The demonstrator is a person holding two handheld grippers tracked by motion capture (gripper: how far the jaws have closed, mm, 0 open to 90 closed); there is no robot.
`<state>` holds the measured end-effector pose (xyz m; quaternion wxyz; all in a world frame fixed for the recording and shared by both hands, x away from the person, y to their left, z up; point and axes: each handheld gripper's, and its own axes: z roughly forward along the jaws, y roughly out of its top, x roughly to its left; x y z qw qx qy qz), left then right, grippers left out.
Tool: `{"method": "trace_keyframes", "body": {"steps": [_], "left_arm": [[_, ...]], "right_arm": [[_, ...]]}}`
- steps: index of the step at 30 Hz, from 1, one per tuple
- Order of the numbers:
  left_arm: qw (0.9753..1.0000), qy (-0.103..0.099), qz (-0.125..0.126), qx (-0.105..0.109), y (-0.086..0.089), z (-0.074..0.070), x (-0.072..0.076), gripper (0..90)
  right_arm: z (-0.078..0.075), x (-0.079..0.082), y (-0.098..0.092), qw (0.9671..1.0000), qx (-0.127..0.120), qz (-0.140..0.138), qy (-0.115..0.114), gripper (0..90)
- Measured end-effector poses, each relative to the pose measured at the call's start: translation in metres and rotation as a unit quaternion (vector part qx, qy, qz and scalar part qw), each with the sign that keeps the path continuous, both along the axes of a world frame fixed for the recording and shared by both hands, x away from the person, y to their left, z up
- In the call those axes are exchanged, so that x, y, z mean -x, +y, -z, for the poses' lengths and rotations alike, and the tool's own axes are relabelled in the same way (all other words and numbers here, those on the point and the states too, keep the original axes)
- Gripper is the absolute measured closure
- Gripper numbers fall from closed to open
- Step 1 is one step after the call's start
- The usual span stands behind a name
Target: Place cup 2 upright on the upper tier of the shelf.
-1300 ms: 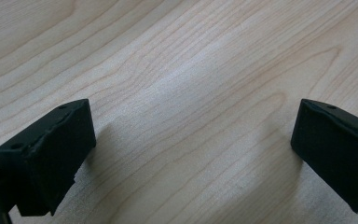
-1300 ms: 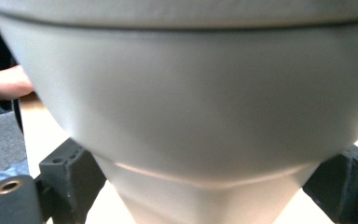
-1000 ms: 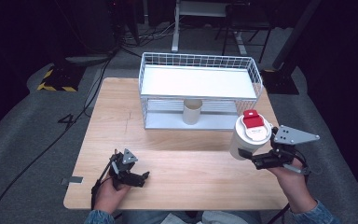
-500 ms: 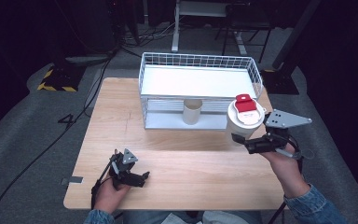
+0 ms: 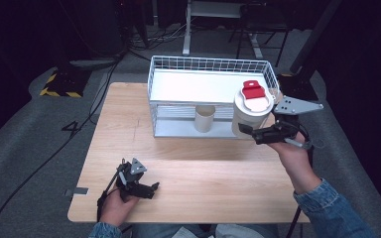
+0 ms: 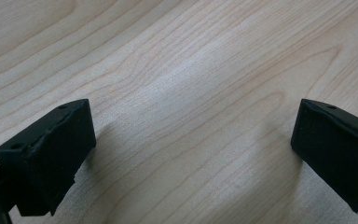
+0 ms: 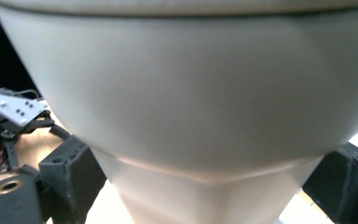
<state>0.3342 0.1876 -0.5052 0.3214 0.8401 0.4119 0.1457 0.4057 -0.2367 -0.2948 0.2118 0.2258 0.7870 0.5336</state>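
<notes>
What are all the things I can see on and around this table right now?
Cup with lid: 1, white with a red flap on the lid, held up in the air at the right front corner of the rack.
Small cup: 1, beige, upright on the lower level of the rack.
Wire rack: 1, white, two levels, at the far middle of the table.
Table: 1, light wood.
Yellow-and-black striped block: 1, on the grey floor left of the table.
Left gripper: 1, black, jaws wide apart, resting low over the near left of the table.
Right gripper: 1, black with a grey plate, jaws closed on the cup with lid.
Person's hands: 2, blue denim sleeves, coming in from the near edge.
</notes>
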Motion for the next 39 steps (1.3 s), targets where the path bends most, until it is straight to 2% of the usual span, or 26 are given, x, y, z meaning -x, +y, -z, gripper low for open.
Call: {"method": "trace_keyframes", "body": {"steps": [8, 13, 18, 39], "left_arm": [[1.0, 0.0, 0.0, 0.0, 0.0, 0.0, 0.0, 0.3], [1.0, 0.001, 0.0, 0.0, 0.0, 0.0, 0.0, 0.3], [1.0, 0.0, 0.0, 0.0, 0.0, 0.0, 0.0, 0.3], [1.0, 0.0, -0.009, 0.0, -0.002, 0.0, 0.001, 0.2]], "right_arm": [[-0.014, -0.018, 0.004, 0.9999, -0.005, 0.01, -0.003, 10.9], [-0.022, -0.03, 0.008, 0.9998, -0.018, 0.012, 0.002, 10.9], [-0.031, -0.045, 0.015, 0.9995, -0.02, 0.023, 0.003, 10.9], [-0.036, -0.1, 0.049, 0.9985, -0.036, 0.04, 0.002, 10.8]]}}
